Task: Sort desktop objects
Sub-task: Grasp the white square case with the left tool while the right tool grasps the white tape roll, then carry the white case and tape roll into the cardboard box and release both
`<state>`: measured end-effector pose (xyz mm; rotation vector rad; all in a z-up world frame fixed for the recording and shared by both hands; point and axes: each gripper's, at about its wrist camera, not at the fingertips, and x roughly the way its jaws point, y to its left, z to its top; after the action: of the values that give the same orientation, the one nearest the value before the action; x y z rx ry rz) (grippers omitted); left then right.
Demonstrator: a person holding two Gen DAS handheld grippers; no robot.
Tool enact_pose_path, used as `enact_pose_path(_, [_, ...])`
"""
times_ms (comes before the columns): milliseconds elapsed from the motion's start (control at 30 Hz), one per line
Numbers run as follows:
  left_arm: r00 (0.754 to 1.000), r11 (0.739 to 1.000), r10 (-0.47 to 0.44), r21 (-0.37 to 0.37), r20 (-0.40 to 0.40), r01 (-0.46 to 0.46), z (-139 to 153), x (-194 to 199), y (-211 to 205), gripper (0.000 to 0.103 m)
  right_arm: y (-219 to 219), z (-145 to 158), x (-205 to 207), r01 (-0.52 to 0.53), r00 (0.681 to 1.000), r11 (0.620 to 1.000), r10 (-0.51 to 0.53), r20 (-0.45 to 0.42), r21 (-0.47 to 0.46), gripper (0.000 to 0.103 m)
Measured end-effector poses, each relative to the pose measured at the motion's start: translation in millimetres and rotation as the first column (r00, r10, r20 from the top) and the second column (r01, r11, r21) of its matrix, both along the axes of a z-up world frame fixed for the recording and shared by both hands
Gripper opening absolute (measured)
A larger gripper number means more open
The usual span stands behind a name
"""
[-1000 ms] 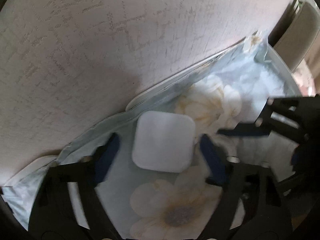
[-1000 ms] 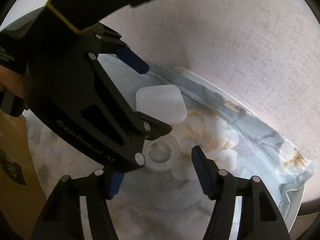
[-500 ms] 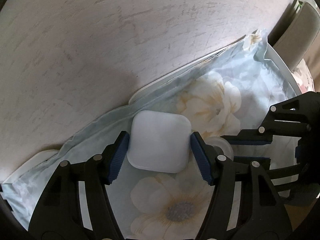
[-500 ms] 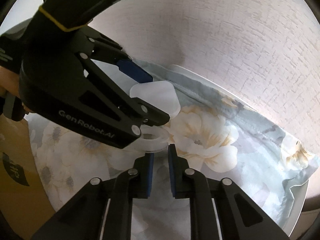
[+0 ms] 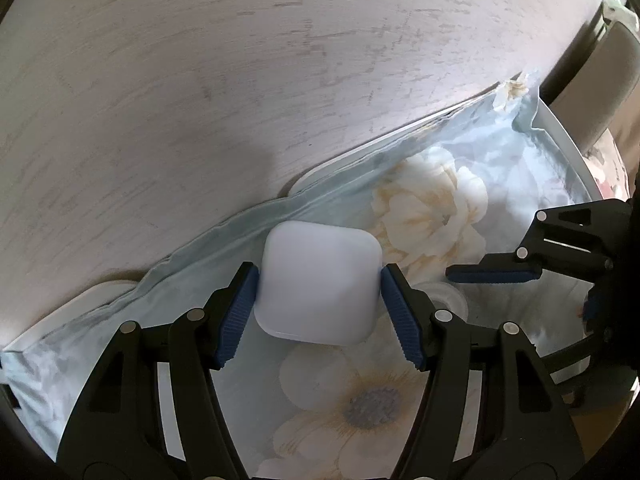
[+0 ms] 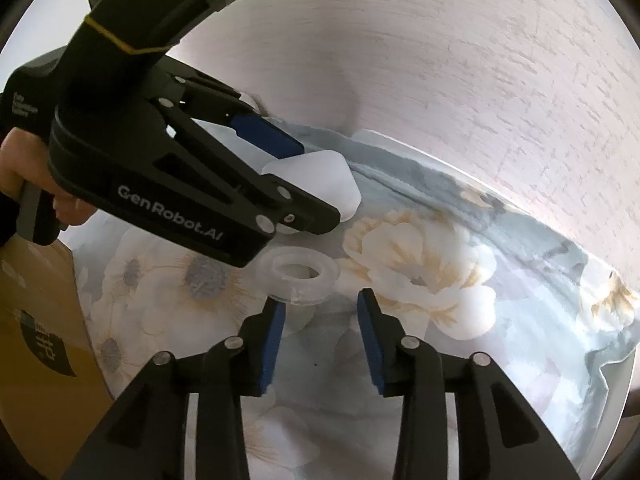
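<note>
Blue ribbed pads of the left hand-held gripper (image 5: 318, 296) press both sides of a white rounded-square case (image 5: 318, 282), which sits on the flowered cloth (image 5: 420, 216) close to its bunched far hem. The right hand-held gripper (image 6: 320, 312) has its jaws opening; a clear plastic ring (image 6: 298, 270) lies just ahead of the pads, its near rim at the left pad's tip, and neither pad presses on it. A person's hand (image 6: 24, 168) grips the left tool's handle at the left edge of the right wrist view.

The cloth covers a white desk (image 5: 560, 136) whose rim shows bare at the far corner and along the hem. A pale, rough-textured wall (image 5: 240, 80) rises right behind it. A tan cardboard box (image 6: 36, 340) stands on the left in the right wrist view.

A second ago the left pads stood wide, clear of the case; now they clamp it. The right jaws shut fully behind the ring half a second back and are parting again.

The wall closes off the far side, leaving little room beyond the case. Open cloth stretches towards the right corner, where the hem is crumpled.
</note>
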<state>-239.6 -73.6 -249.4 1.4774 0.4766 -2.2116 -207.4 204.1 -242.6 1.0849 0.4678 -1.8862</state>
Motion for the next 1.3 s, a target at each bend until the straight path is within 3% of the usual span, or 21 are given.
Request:
enact_pose_path(100, [1.0,1.0,0.008,0.004,0.002,-0.008,-0.8,4.3,0.2,0.061,-4.9,0.7,3.6,-0.014,1.0,1.0,0.014,-0.011,0.022,0.037])
enact_pose_path(133, [1.0,1.0,0.01,0.005,0.005,-0.01,-1.6,5.7,0.4,0.061,-6.6,0.6,4.6,-0.016,1.0,0.999,0.017,-0.019,0.032,0.045])
enact_pose_path(167, [1.0,1.0,0.014,0.004,0.009,-0.014,-2.4,7.3,0.6,0.061,-8.5,0.7,6.0,-0.02,0.999,0.999,0.021,-0.029,0.038,0.046])
enact_pose_path(633, [0.999,0.999,0.043,0.014,0.028,-0.043,-6.4,22.8,8.8,0.061,-34.7,4.0,15.4,-0.094,0.992,0.994,0.098,-0.077,0.057,0.046])
enact_pose_path(667, [0.999,0.999,0.044,0.012,0.028,-0.044,-5.4,23.9,9.8,0.061,-34.6,4.6,16.0,-0.095,0.992,0.994,0.099,-0.077,0.054,0.04])
enact_pose_path(833, [0.998,0.998,0.056,-0.005,0.015,-0.056,17.6,34.6,18.7,0.061,-32.1,14.7,19.3,-0.089,0.992,0.994,0.095,-0.088,0.064,0.039])
enact_pose_path(1000, [0.998,0.996,0.054,-0.069,-0.029,-0.056,71.9,59.4,36.7,0.061,-24.6,57.6,27.1,-0.08,0.991,0.995,0.086,-0.099,0.06,0.039])
enact_pose_path(1033, [0.998,0.995,0.052,-0.08,-0.042,-0.056,86.4,77.6,27.4,0.061,-22.0,69.8,30.3,-0.077,0.991,0.996,0.082,-0.102,0.054,0.039])
enact_pose_path(1067, [0.998,0.995,0.05,-0.087,-0.049,-0.055,100.5,63.6,-2.0,0.061,-19.4,81.3,33.9,-0.077,0.991,0.996,0.081,-0.105,0.047,0.039])
enact_pose_path(1133, [0.996,0.993,0.047,-0.101,-0.074,-0.054,126.7,77.1,16.8,0.061,-14.0,107.3,43.8,-0.073,0.992,0.997,0.076,-0.105,0.034,0.039])
enact_pose_path(1300, [0.996,0.995,0.036,-0.092,-0.076,-0.043,151.3,100.5,65.5,0.061,-2.5,161.6,78.8,-0.058,0.995,0.998,0.059,-0.08,0.013,0.039])
